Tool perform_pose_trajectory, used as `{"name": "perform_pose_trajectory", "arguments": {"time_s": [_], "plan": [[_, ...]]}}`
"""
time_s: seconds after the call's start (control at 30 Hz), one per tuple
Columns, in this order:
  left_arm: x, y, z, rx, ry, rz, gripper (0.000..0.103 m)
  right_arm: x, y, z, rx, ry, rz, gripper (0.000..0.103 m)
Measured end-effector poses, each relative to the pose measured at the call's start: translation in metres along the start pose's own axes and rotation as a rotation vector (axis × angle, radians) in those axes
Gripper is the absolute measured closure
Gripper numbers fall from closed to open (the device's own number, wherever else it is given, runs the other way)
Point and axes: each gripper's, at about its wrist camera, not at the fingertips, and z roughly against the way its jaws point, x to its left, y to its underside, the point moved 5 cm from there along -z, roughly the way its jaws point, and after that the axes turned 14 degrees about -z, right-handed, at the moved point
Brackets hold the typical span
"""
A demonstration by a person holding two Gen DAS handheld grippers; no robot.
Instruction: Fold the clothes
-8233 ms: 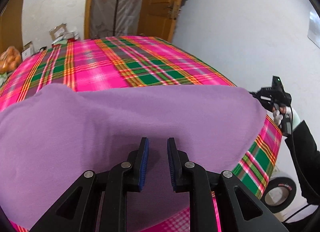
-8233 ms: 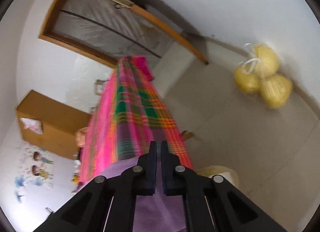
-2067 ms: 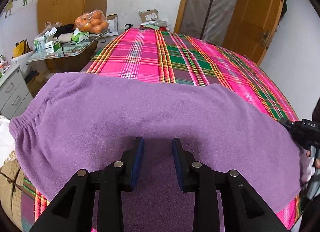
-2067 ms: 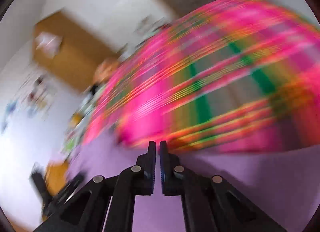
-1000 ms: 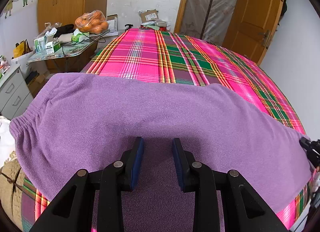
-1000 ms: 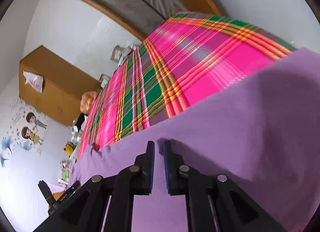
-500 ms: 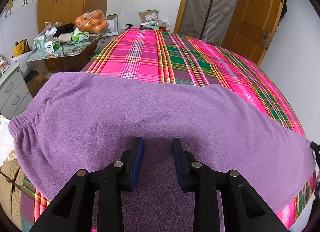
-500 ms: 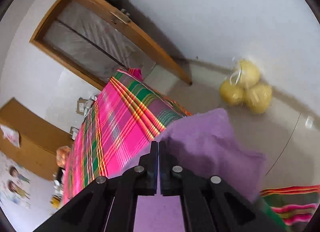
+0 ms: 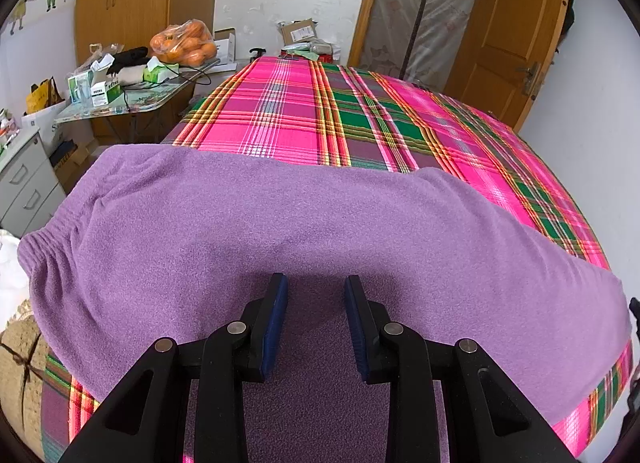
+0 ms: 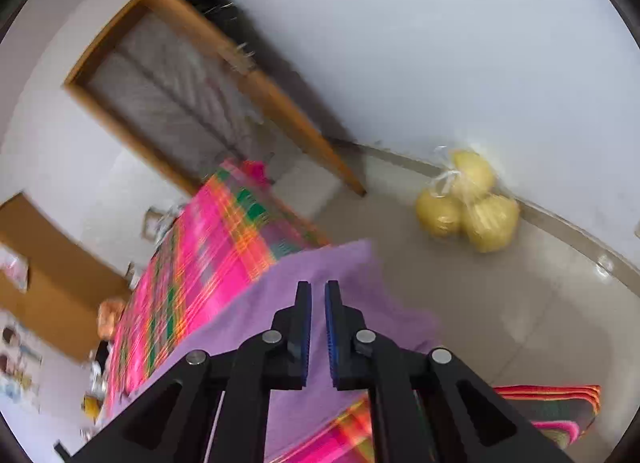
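Observation:
A purple fleece garment (image 9: 320, 215) lies spread across the near end of a bed with a pink and green plaid cover (image 9: 360, 115). Its elastic waistband (image 9: 44, 247) is at the left. My left gripper (image 9: 316, 283) sits low over the middle of the garment, open, with only the flat cloth showing between its fingers. In the blurred right wrist view, my right gripper (image 10: 318, 287) hovers over the garment's far end (image 10: 340, 263), which hangs past the bed's edge (image 10: 208, 247). Its jaws stand a narrow slit apart, and I see nothing pinched between them.
A cluttered side table with a bag of oranges (image 9: 184, 43) and a grey drawer unit (image 9: 24, 183) stand left of the bed. A wooden door (image 9: 508, 35) is at the back right. On the floor by the wall lies a bag of yellow fruit (image 10: 468, 207).
The right gripper swung from over the cloth out to its end at the bed's edge, bringing the floor into view. The garment's right end now reaches further right. The left gripper has not moved.

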Motion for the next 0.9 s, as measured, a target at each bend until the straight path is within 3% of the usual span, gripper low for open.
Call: {"name": "perform_pose_trajectory", "arguments": {"time_s": [0.1,0.2,0.37,0.5,0.63,0.7,0.8,0.9], "plan": [[-0.002,0.000,-0.001,0.004,-0.010,-0.009,0.073,0.020,0.017,-0.015,0.064,-0.042,0.055,0.095],[-0.002,0.000,-0.001,0.004,-0.010,-0.007,0.073,0.027,0.019,-0.036,0.098,-0.006,0.081,0.097],[-0.002,-0.001,-0.001,0.004,-0.010,-0.007,0.073,0.018,-0.004,-0.034,0.028,0.057,0.036,0.095],[-0.003,-0.001,-0.002,0.005,-0.012,-0.009,0.073,0.014,0.015,-0.017,0.034,0.066,0.117,0.093],[-0.003,-0.001,-0.002,0.005,-0.014,-0.010,0.073,-0.006,0.022,0.002,-0.015,0.061,0.166,0.103],[-0.003,-0.001,-0.002,0.005,-0.014,-0.011,0.073,-0.014,0.015,0.008,-0.035,0.073,0.149,0.103],[-0.003,-0.002,-0.002,0.006,-0.015,-0.011,0.073,-0.023,0.005,0.011,-0.053,0.116,0.095,0.094],[-0.003,-0.002,-0.003,0.008,-0.021,-0.016,0.073,-0.010,0.008,0.009,-0.038,0.068,0.097,0.094]]}}
